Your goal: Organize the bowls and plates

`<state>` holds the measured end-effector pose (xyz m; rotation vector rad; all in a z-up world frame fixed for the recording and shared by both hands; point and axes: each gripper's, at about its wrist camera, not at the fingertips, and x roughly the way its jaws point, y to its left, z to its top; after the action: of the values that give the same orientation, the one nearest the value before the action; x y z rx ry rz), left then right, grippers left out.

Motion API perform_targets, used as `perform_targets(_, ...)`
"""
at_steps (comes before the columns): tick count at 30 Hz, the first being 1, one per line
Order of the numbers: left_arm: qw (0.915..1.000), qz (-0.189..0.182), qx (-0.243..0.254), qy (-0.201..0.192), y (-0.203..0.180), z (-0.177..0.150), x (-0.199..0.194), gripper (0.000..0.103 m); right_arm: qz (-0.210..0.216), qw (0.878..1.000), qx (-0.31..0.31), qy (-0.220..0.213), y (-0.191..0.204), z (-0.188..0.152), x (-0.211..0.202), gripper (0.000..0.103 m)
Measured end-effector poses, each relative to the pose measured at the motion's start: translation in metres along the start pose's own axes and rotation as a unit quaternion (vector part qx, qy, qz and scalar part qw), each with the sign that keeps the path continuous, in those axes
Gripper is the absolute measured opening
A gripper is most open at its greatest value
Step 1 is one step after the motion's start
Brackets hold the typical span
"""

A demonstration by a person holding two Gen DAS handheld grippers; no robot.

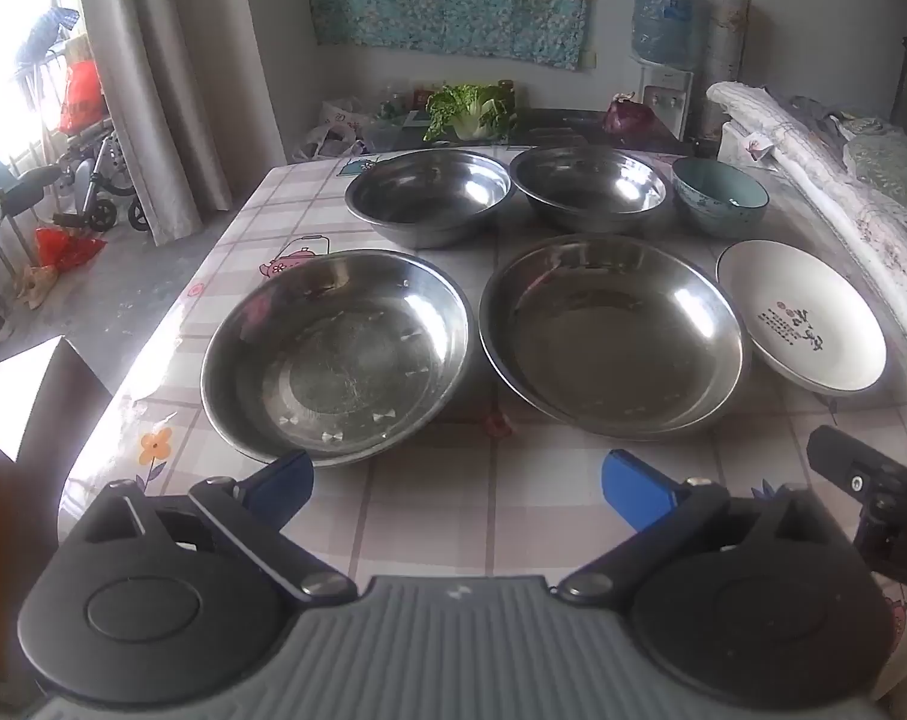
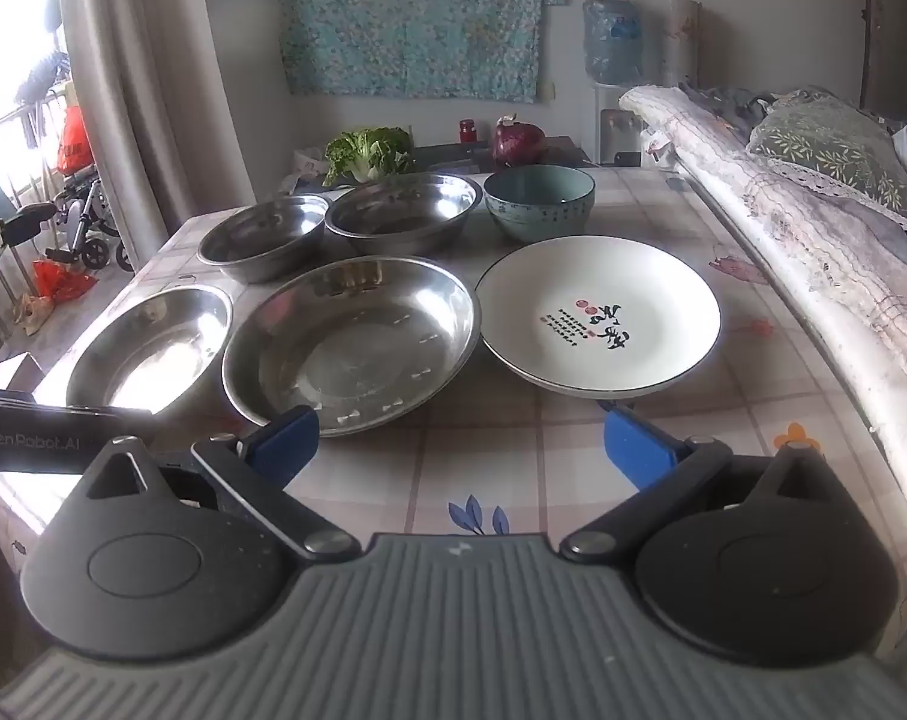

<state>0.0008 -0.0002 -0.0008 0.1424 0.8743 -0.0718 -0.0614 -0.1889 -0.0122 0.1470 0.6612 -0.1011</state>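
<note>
Two wide steel plates lie in the front row: the left steel plate (image 1: 336,354) (image 2: 150,348) and the right steel plate (image 1: 612,333) (image 2: 351,342). Beside them at the right lies a white plate (image 1: 804,324) (image 2: 597,315) with red and black writing. Behind stand two steel bowls, left (image 1: 429,195) (image 2: 261,234) and right (image 1: 591,186) (image 2: 402,210), and a teal ceramic bowl (image 1: 720,195) (image 2: 539,201). My left gripper (image 1: 459,489) hovers open before the steel plates, holding nothing. My right gripper (image 2: 460,441) hangs open, also holding nothing, near the white plate's front rim.
The table (image 1: 429,516) (image 2: 483,468) wears a checked cloth with cartoon prints. Greens (image 1: 468,111) (image 2: 366,153) and a purple cabbage (image 2: 518,143) sit at the far end. A bed with rolled bedding (image 2: 783,210) borders the right side. The floor drops off at left.
</note>
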Motion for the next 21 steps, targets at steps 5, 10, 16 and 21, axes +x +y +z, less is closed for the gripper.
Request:
perform_targets(5,0.9998,-0.018,-0.008,0.004,0.0,0.002,0.003,0.103,-0.001,1.0,0.013,0.016,-0.007,0.004,0.004,0.102)
perform_targets(10,0.9999,-0.016,-0.002,-0.004,-0.005,0.001,0.001,0.103,-0.01,1.0,0.001,0.02,-0.004,0.006,0.007,0.102)
perform_targets(16,0.9998,-0.017,0.0,-0.004,-0.008,0.0,-0.001,0.103,-0.009,1.0,0.0,0.023,-0.005,0.006,0.008,0.102)
perform_targets(21,0.9996,-0.026,0.004,-0.004,-0.011,0.0,-0.002,0.103,-0.01,1.0,-0.001,0.023,-0.005,0.006,0.007,0.102)
